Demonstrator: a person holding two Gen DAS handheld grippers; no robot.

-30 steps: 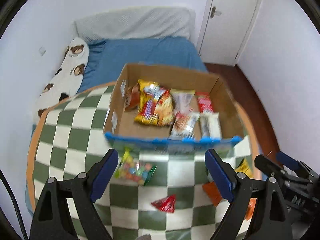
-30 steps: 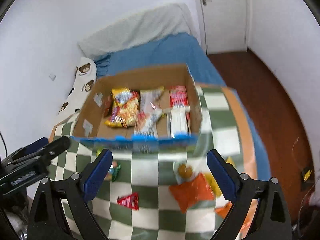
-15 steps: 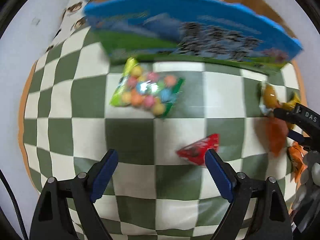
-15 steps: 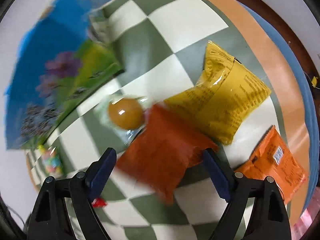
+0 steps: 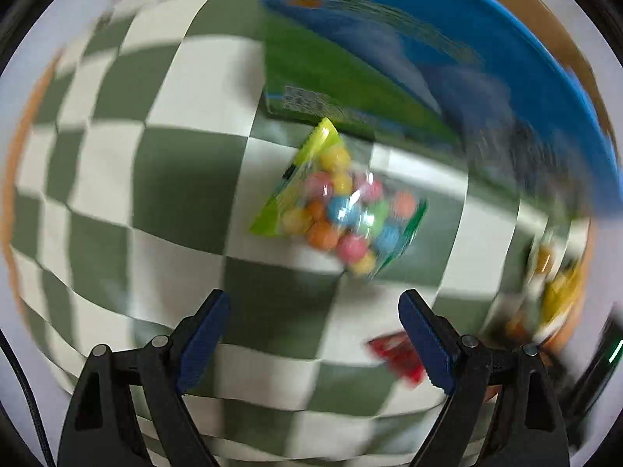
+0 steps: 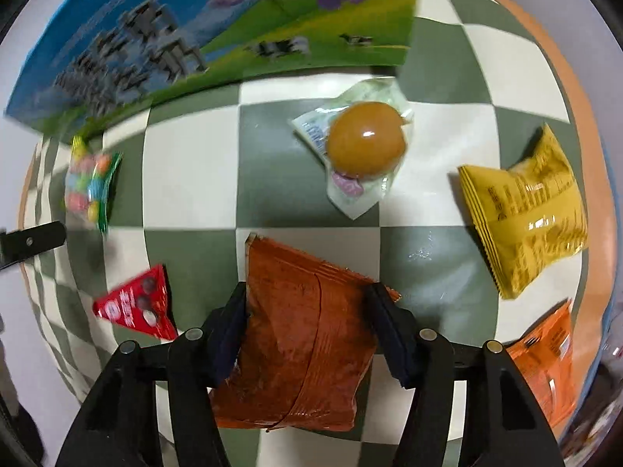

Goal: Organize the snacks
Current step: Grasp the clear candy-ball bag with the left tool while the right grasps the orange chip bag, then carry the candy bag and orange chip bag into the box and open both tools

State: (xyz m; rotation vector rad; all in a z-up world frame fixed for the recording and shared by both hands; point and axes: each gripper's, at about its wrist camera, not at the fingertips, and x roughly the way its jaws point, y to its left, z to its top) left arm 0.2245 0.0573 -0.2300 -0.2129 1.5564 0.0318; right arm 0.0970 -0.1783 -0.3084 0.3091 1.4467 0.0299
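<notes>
My right gripper (image 6: 307, 323) straddles a dark orange snack packet (image 6: 300, 334) lying on the checkered tablecloth (image 6: 187, 179); both pads touch its sides and the jaws are narrowed around it. My left gripper (image 5: 311, 334) is open and empty, hovering just short of a clear bag of coloured candy balls (image 5: 342, 210), which also shows at the left of the right wrist view (image 6: 89, 183). A small red triangular packet (image 5: 397, 354) lies by the left gripper's right finger; it also shows in the right wrist view (image 6: 136, 307).
The snack box, blue and green printed outside (image 5: 389, 66), stands just behind the candy bag (image 6: 218, 31). A wrapped brown egg (image 6: 362, 144), a yellow packet (image 6: 525, 218) and a bright orange packet (image 6: 545, 366) lie to the right, near the table's orange rim (image 6: 584, 116).
Both grippers dropped from above the box down to the tablecloth. The right one moved over the dark orange packet and narrowed onto it. The left one swung closer to the candy bag.
</notes>
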